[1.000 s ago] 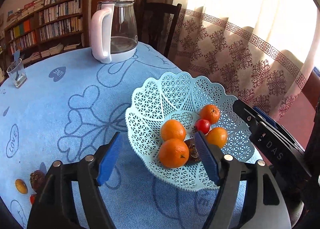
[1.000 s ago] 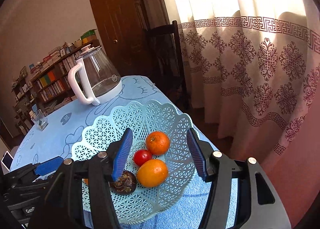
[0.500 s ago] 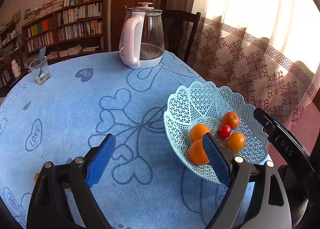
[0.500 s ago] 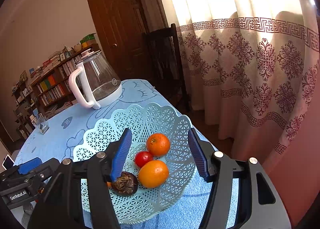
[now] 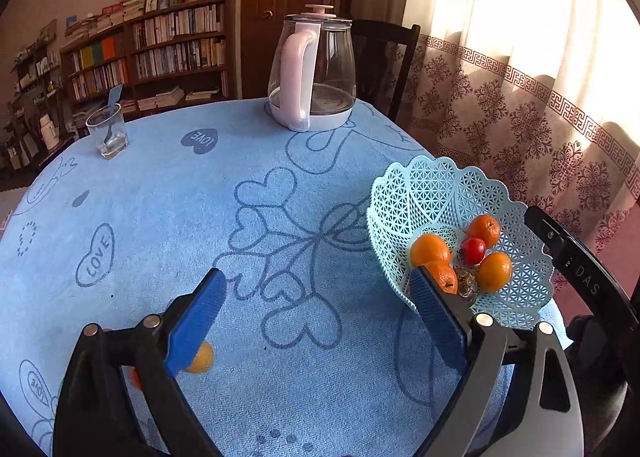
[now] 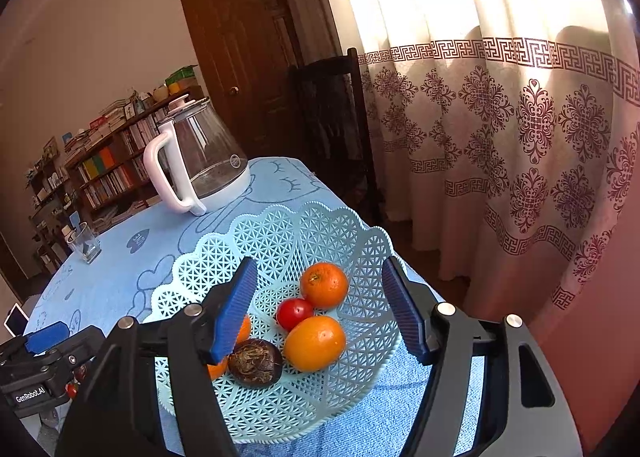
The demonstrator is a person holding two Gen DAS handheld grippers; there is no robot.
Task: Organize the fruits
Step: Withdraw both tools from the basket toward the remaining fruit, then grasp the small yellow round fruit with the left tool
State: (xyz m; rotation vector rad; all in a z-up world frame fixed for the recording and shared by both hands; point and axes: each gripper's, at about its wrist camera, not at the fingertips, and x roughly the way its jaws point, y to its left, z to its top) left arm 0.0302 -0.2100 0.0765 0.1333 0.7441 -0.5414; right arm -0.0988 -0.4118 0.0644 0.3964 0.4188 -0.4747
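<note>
My left gripper stands wide, nothing between its blue pads, hovering above the blue tablecloth. Just under its left finger lies a small yellow-orange fruit, half hidden, and a sliver of something red shows beside it; I take that for a small tomato, though the finger covers most of it. My right gripper is equally wide and holds nothing, poised over the lattice basket.

The loose fruit looks light, round and firm-skinned, apt to roll on the cloth. I would close across its widest part from above, gently, since a soft skin bruises.

In the basket sit the oranges, a red tomato and a dark wrinkled fruit, touching one another at the bottom.

Against a second ago, my left gripper has swung away from the basket, which now sits off to its right, and the loose fruit has come close under my fingers. My right has hardly shifted. The kettle stands well apart.
</note>
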